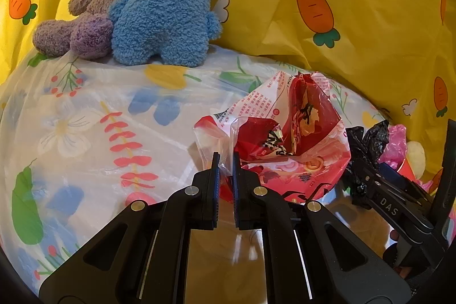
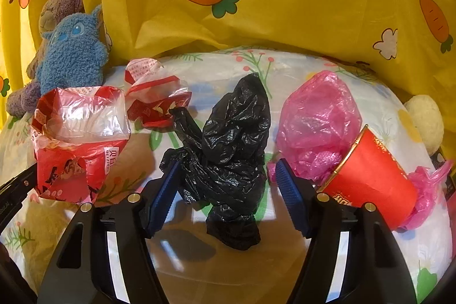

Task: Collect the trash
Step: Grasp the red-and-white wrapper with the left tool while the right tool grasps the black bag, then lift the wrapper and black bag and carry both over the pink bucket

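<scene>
Yellow carrot-print curtain (image 2: pixel 285 4) behind a floral-covered table (image 2: pixel 213 67) strewn with soft, featherlight trash.
Left tongs (image 1: pixel 225 161) pinch shut on the red snack bag's (image 1: pixel 287 138) clear edge; right tongs (image 2: pixel 228 184) stand half open astride the crumpled black bag (image 2: pixel 233 138), untouched: limp and slippery, best gripped mid-bunch.

Red cup (image 2: pixel 373 178) partly hidden behind right hand-held gripper (image 2: pixel 228 190).
</scene>
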